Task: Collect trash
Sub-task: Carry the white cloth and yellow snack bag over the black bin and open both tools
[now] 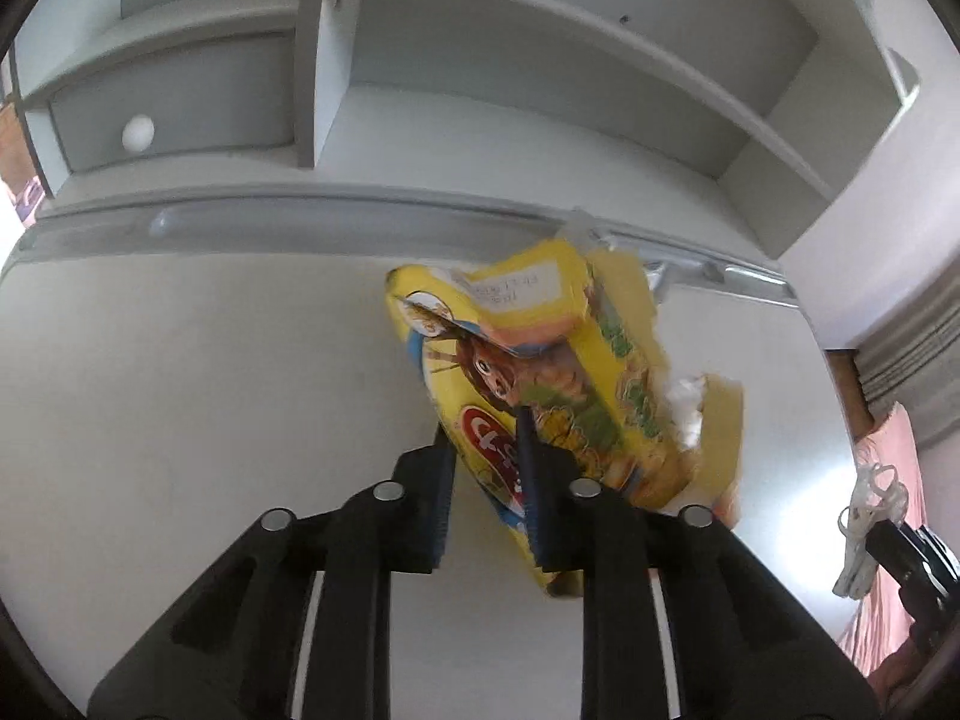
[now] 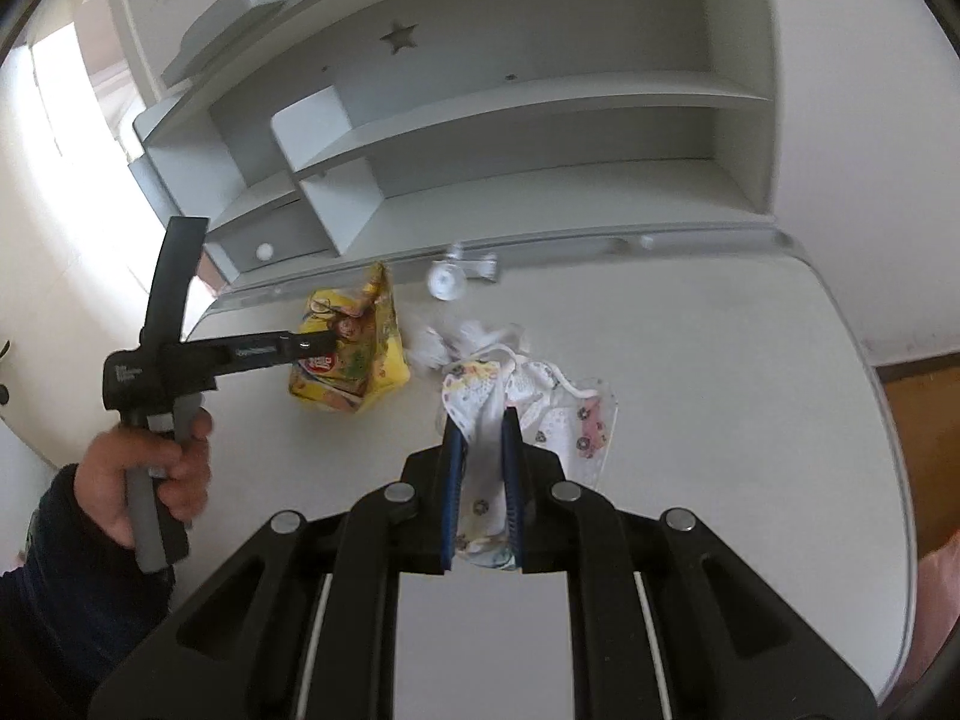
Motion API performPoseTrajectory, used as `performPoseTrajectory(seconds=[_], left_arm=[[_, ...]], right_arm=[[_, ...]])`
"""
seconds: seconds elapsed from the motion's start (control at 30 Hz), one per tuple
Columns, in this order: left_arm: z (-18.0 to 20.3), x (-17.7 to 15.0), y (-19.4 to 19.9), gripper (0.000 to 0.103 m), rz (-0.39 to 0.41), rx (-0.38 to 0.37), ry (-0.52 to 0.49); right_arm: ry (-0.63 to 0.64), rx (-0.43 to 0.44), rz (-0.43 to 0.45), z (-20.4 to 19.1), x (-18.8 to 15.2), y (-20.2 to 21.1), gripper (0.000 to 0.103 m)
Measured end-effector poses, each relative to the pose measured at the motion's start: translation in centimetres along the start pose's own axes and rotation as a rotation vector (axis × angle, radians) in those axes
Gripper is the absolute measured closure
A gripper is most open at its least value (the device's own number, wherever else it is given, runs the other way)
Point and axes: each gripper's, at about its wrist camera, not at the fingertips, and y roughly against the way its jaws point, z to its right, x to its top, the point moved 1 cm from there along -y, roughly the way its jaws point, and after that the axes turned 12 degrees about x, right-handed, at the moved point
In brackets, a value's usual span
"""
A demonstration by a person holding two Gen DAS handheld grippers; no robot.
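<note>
You've got both pickups in hand. Your left gripper (image 1: 483, 480) has its jaws pinching the crumpled yellow printed snack carton (image 1: 540, 372), which sits mid-counter, by the look of it lifted or just about to be. Your right gripper (image 2: 483, 468) has its jaws pressed onto the white patterned plastic wrapper (image 2: 528, 402), nearer the front edge of the white counter (image 2: 750, 360).

Next move, I'd say: carry both to a bin, w/ grips kept firm, since both pieces are floppy & could slip. No bin shows in either view, so you'll need to find it.

Left on the counter: crumpled white tissue (image 2: 444, 342) btwn the two items, plus a small round white cap-like thing (image 2: 443, 282) by the back rail; what it is can't be made out. Carton's far side is hidden behind its own folds.
</note>
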Motion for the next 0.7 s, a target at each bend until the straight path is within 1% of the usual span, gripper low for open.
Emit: performPoseTrajectory(seconds=[0.03, 0.13, 0.17, 0.2, 0.3, 0.37, 0.47, 0.57, 0.63, 0.7], left_arm=[[0.1, -0.1, 1.0, 0.097, 0.031, 0.021, -0.012], [0.4, -0.3, 4.5, 0.099, 0.123, 0.073, -0.036], [0.7, -0.6, 5.9, 0.099, 0.155, 0.078, -0.049], [1.1, -0.2, 6.5, 0.099, 0.17, 0.078, -0.061], [3.8, -1.0, 9.3, 0.099, 0.22, 0.046, -0.117], [6.6, -1.9, 10.7, 0.099, 0.239, -0.002, -0.169], [12.8, -3.9, 12.1, 0.099, 0.248, -0.107, -0.278], [19.6, -7.0, 13.3, 0.099, 0.239, -0.228, -0.398], [24.7, -9.5, 13.5, 0.099, 0.216, -0.31, -0.487], [29.1, -12.3, 13.9, 0.099, 0.197, -0.387, -0.566]], right_arm=[[-0.011, -0.014, 0.013, 0.6, -0.4, 1.0, 0.09], [-0.052, -0.047, 0.047, 2.3, -1.6, 3.6, 0.09], [-0.072, -0.065, 0.061, 3.2, -2.2, 4.6, 0.09], [-0.094, -0.08, 0.075, 4.0, -2.8, 5.7, 0.09], [-0.152, -0.136, 0.111, 6.3, -4.9, 8.9, 0.09], [-0.194, -0.179, 0.134, 8.0, -6.6, 11.2, 0.09], [-0.278, -0.263, 0.175, 10.9, -9.7, 15.1, 0.09], [-0.373, -0.354, 0.212, 14.0, -13.4, 19.1, 0.09], [-0.438, -0.416, 0.216, 16.0, -15.9, 21.2, 0.09], [-0.514, -0.466, 0.214, 18.2, -18.8, 23.1, 0.09]])
